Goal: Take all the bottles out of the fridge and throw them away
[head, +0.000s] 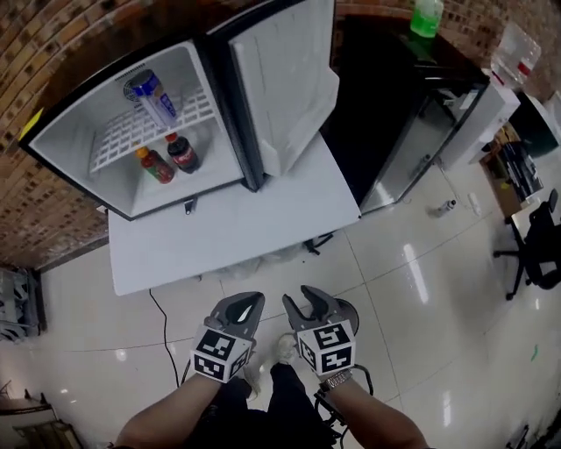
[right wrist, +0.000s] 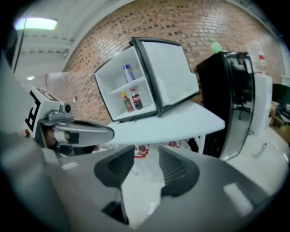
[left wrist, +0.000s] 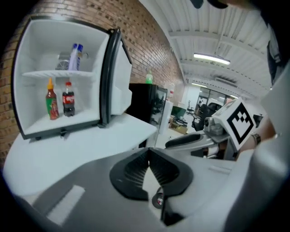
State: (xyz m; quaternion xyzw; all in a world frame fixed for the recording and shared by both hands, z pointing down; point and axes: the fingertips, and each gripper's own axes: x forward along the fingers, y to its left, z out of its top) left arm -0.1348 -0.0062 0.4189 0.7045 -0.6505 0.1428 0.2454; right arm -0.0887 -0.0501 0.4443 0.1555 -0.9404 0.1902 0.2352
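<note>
A small white fridge [head: 79, 149] stands open on a white table [head: 263, 219]. On its wire shelf lies a blue-labelled bottle [head: 156, 98]. On the fridge floor below stand a red bottle with an orange cap [head: 155, 165] and a cola bottle [head: 182, 153]. Both gripper views show the same three bottles: blue [left wrist: 74, 56] [right wrist: 128, 72], red [left wrist: 51, 103] [right wrist: 127, 103] and cola [left wrist: 68, 99] [right wrist: 136, 99]. My left gripper [head: 245, 302] [left wrist: 148, 152] is shut, tips touching, with nothing in it. My right gripper [head: 302, 300] [right wrist: 146, 152] is open and holds nothing. Both hang side by side, short of the table's near edge.
The fridge door [head: 285, 79] swings out to the right. Right of the table is a tall black cabinet [head: 386, 105] with a green bottle [head: 427, 16] on top. A small bottle [head: 445, 207] lies on the tiled floor, and a white bag [head: 254, 261] lies under the table.
</note>
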